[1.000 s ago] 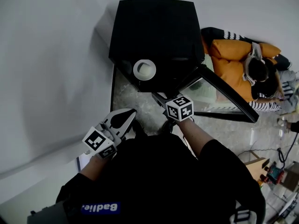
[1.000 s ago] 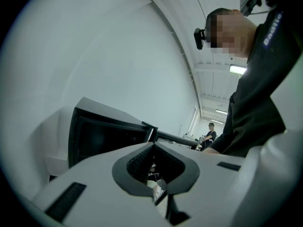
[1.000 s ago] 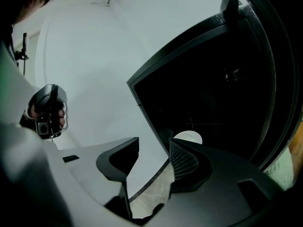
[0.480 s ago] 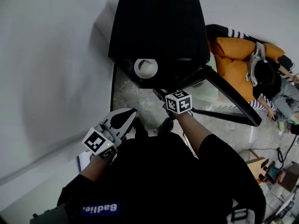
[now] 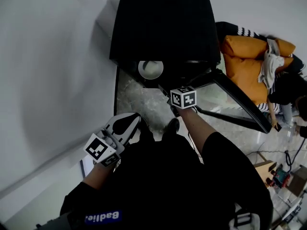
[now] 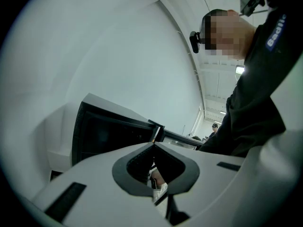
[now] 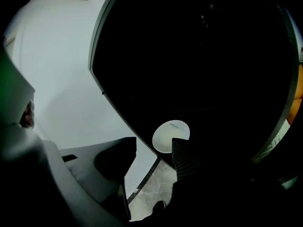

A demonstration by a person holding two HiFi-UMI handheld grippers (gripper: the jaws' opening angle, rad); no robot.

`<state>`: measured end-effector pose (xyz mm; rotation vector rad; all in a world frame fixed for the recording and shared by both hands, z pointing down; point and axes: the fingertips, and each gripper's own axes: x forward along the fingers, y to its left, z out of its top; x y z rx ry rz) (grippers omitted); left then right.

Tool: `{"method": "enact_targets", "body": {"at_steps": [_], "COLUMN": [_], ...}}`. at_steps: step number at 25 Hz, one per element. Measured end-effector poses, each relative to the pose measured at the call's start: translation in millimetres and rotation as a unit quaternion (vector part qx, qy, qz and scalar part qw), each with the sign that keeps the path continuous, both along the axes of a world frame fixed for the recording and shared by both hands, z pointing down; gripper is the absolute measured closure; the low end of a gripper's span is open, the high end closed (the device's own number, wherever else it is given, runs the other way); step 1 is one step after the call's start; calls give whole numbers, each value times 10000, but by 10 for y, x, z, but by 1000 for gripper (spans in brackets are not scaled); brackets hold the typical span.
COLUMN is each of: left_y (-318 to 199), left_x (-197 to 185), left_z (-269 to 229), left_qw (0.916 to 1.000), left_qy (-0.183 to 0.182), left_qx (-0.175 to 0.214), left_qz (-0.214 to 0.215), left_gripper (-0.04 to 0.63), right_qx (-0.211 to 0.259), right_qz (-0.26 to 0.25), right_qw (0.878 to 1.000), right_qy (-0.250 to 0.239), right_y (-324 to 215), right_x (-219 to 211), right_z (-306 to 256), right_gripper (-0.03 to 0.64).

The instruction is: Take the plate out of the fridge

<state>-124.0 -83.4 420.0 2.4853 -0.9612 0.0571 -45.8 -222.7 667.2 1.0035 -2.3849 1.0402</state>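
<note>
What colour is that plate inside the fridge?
White; the plate shows best in the head view, against the black fridge.

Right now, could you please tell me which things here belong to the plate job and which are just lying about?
Job: plate, in the fridge; its open door; right gripper, jaws just opening, nothing between them.
Lying about: left gripper, shut, idle; person in orange; cardboard box.

Soft, even light fills the head view. The fridge (image 7: pixel 203 56) inside is near black in the right gripper view. Both gripper views warp at dark edges.
</note>
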Motion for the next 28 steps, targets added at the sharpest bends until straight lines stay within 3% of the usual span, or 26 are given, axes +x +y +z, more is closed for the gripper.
{"method": "enact_targets", "body": {"at_steps": [15, 28], "left_y": [-26, 3], "left_x": [-22, -180], "left_z": [148, 268], "left_qw": [9997, 9991], "left_qy": [-33, -101], "left_qx": [-235, -394], "left_qz": [1, -94], "left_gripper": [588, 588], "right_qx": [-521, -998], "right_qz": [765, 1175], "right_qw": [9956, 9862], "right_qy": [-121, -598], "right_y": [-433, -771], "right_x": [143, 30], "right_z": [613, 1019], "right_gripper": [399, 400]}}
